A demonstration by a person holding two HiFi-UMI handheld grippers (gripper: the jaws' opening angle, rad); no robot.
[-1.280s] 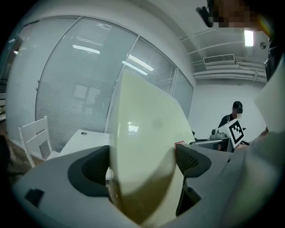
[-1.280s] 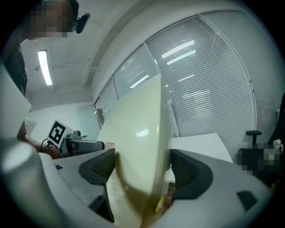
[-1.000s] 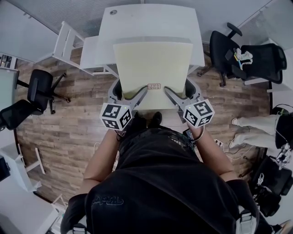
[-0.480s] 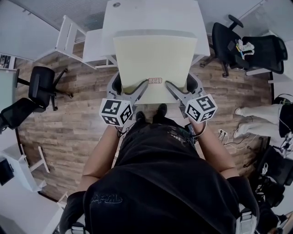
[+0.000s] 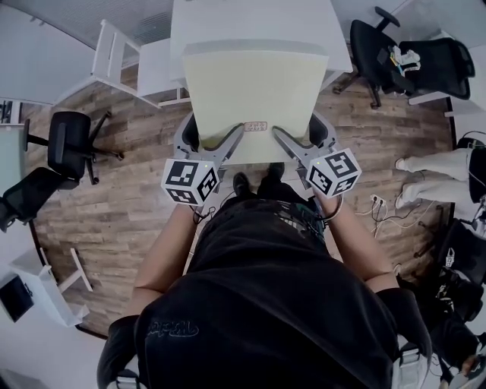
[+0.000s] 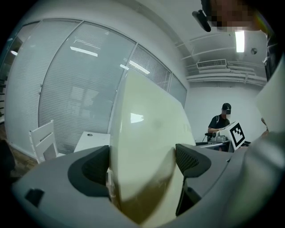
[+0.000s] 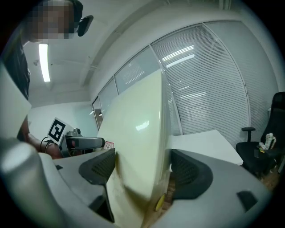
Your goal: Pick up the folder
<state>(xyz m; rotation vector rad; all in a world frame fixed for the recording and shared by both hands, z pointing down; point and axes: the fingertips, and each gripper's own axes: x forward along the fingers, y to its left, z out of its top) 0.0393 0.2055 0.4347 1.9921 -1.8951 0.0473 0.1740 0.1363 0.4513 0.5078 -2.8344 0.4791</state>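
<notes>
A wooden floor fills most of the head view, and a white table stands at the upper middle of the frame. The person in a black top takes the whole lower half of the frame, with both forearms reaching upward. The folder is pale yellow and wide; it lies across the middle of the frame, it covers a large part of the table, and its near edge comes out past the near edge of the table, above the floor. I cannot tell if its far part touches the table. A black office chair stands at the upper right, another black chair at the left, and a white chair at the upper left. The left hand-held gripper grasps the near edge of the folder at its left corner, and the right hand-held gripper grasps the same edge at its right corner. In the left gripper view, the folder stands between the two jaws of the hand-held gripper, and both jaws press on it. In the right gripper view it is the same: the folder fills the gap of the hand-held gripper, clenched from both sides. A small label sits on the folder near its near edge, between the two hand-held grippers.
</notes>
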